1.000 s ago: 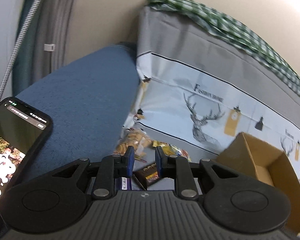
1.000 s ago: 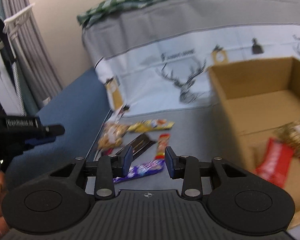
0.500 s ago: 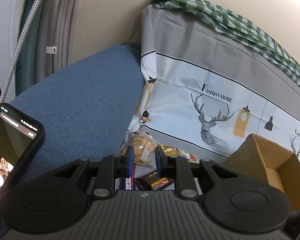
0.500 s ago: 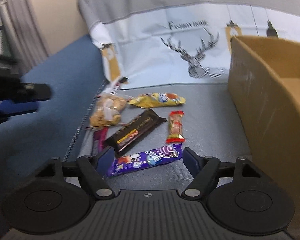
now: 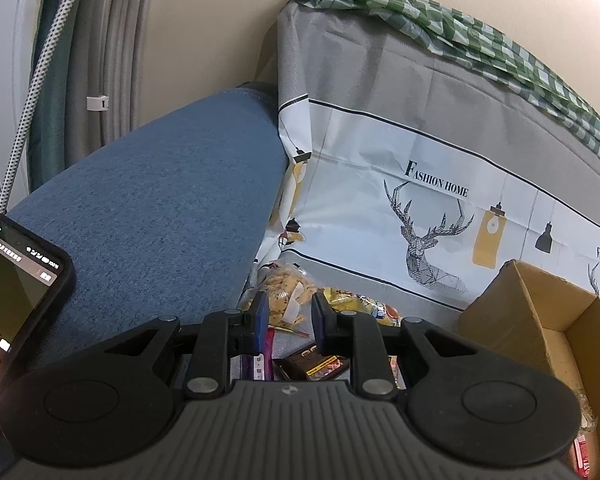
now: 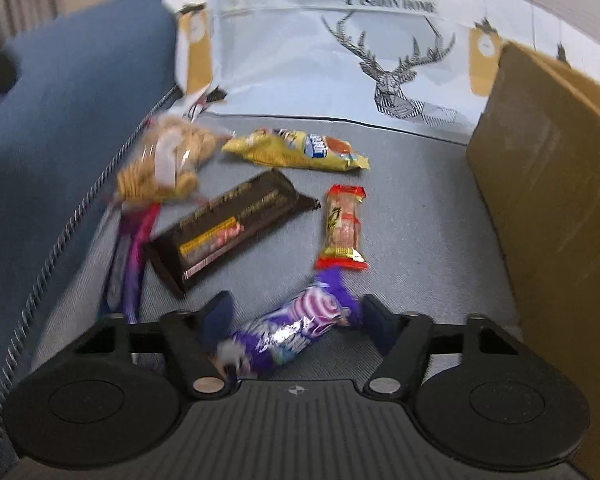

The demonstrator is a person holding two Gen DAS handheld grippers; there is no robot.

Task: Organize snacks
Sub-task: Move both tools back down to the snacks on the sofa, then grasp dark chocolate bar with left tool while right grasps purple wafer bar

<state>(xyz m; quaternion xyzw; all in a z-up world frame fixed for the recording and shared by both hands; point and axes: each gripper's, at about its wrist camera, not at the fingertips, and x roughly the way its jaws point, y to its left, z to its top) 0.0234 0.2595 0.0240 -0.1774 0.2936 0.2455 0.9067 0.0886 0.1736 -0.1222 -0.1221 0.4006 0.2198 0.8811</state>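
My right claw (image 6: 294, 318): jaws wide apart, straddling purple candy wrapper (image 6: 288, 332); dark chocolate bar (image 6: 228, 226) beyond; cardboard box (image 6: 556, 184) right; my left claw (image 5: 287, 318): narrowly parted, empty.

Purple striped candy wrapper (image 6: 290, 334) lying slantwise at lower centre. Dark brown bar (image 6: 228, 226) diagonal at centre-left. Small red-and-orange packet (image 6: 342, 228) upright, centre. Yellow packet (image 6: 300, 150) and clear cookie bag (image 6: 168, 162) above. Open cardboard box (image 6: 552, 184) at right edge.

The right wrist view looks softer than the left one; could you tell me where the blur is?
Right wrist view: motion-blurred, worst on the cookie bag and purple candy wrapper. Left wrist view: sharp, the sofa cover lettering legible, edges fisheye-bent.
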